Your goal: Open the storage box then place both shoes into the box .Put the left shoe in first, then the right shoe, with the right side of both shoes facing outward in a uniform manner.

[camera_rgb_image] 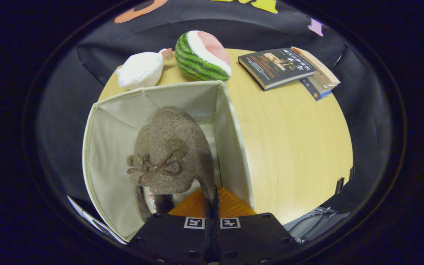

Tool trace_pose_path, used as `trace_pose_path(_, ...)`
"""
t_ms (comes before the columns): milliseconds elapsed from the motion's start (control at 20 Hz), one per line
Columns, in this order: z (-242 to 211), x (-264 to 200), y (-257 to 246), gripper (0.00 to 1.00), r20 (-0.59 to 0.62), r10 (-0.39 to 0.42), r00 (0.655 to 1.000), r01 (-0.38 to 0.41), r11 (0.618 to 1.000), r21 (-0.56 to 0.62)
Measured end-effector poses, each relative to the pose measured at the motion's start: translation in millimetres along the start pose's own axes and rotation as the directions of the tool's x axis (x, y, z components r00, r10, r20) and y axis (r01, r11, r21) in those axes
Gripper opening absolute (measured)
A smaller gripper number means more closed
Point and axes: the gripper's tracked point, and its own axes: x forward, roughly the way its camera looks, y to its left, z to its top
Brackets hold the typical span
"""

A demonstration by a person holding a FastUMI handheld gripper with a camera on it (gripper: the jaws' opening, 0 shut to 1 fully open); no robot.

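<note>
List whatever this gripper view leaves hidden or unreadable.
- Box floor: the shoe pinched in the gripper covers the bottom of the storage box, so a shoe beneath cannot be ruled out.
- Shoe's heel and sole: behind the fingers.
- Lower books: under the top book.
- White plush: its front faces away.

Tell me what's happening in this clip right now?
A person-held gripper is closed on the rim of a brown fuzzy shoe with a bow, holding it inside the open cream fabric storage box on the wooden table. I can't tell whether the shoe rests on the box floor, or whether it is the left or right one. Beyond the box sit a white plush, a watermelon plush and stacked books.
</note>
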Motion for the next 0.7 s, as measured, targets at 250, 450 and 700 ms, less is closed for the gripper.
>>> trace_pose_path(250, 0.0, 2.2, 2.2, 0.01, -0.008, 0.001, 1.0, -0.001, 1.0, 0.023)
trace_pose_path(450, -1.1, -2.9, 4.8, 0.12, 0.005, 0.031, 0.999, -0.031, 0.999, 0.033)
trace_pose_path(700, -1.2, -32.5, 6.0, 0.24, 0.066, 0.097, 0.993, -0.102, 0.992, 0.074)
